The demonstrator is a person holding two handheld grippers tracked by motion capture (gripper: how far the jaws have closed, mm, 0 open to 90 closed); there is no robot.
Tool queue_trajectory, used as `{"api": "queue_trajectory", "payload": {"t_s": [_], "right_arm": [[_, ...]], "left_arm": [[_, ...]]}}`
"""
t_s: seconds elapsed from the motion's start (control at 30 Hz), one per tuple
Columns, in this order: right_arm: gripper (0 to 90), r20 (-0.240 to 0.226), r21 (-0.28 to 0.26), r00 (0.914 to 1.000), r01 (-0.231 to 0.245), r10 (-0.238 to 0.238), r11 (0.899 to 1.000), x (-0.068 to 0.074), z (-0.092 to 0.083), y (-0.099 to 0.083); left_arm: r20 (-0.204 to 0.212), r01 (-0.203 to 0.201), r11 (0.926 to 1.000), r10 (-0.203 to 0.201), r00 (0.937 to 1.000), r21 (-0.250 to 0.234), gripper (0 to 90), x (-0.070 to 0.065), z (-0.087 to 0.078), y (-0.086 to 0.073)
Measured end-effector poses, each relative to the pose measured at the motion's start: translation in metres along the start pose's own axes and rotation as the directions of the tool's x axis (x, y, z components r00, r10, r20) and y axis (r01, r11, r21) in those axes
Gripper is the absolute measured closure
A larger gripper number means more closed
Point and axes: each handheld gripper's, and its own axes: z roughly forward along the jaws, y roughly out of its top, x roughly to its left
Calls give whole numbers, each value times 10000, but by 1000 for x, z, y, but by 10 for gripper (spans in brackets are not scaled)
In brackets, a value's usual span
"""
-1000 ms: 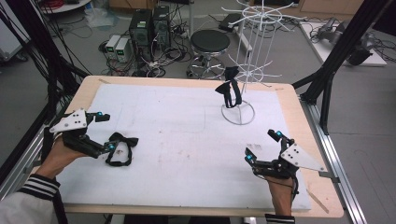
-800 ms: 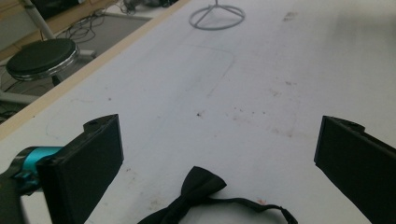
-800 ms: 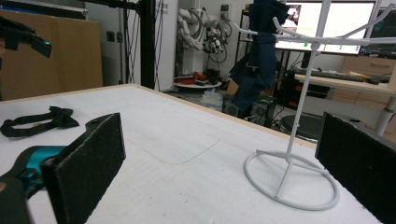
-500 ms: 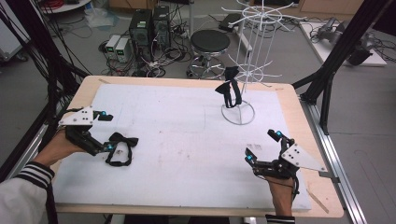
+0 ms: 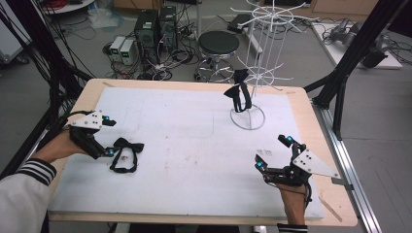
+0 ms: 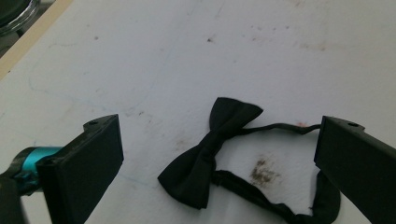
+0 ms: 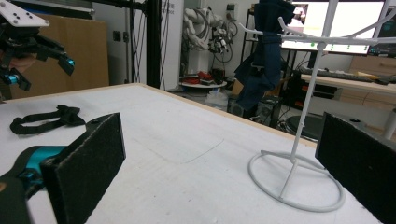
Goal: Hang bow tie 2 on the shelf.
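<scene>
Left tool (image 5: 111, 137) wide over bow tie (image 6: 212, 151) – may pinch strap only, tie dangles. Right tool (image 5: 273, 152) wide, idle.

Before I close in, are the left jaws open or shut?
Open. The left gripper has its jaws spread wide on either side of the bow tie, touching nothing.
</scene>
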Motion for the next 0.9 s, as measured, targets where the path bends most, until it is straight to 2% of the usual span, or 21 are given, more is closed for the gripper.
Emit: {"api": "queue_trajectory", "payload": {"t_s": [0.1,0.27,0.37,0.47,0.53,0.63,0.73,0.9], "right_arm": [[7,10,-23,10000,38,-38,10000,0,1,0],[7,-27,28,10000,-7,7,10000,0,0,0],[7,-86,27,10000,-47,48,10000,0,0,-1],[7,-114,37,9999,14,-14,10000,-1,0,-2],[7,-136,74,9999,-21,22,10000,0,1,-3],[7,-169,128,9998,-65,67,9999,0,1,-3],[7,-171,67,9999,3,-2,10000,-1,1,-3],[7,-226,96,9997,-73,75,9999,0,1,-4]], "left_arm": [[-135,-212,9982,220,9997,558,18,3,3,0],[-75,-306,9943,316,9995,1021,19,7,10,-1],[-60,-506,9905,518,9986,1282,19,8,14,0],[31,-704,9830,709,9975,1693,40,8,17,-3],[52,-896,9744,905,9959,2063,40,10,19,-5],[-7,-797,9727,818,9966,2182,41,13,20,-7],[83,-1022,9636,1034,9946,2469,87,14,22,-8],[222,-1106,9548,1087,9938,2758,118,15,28,-10]]}}
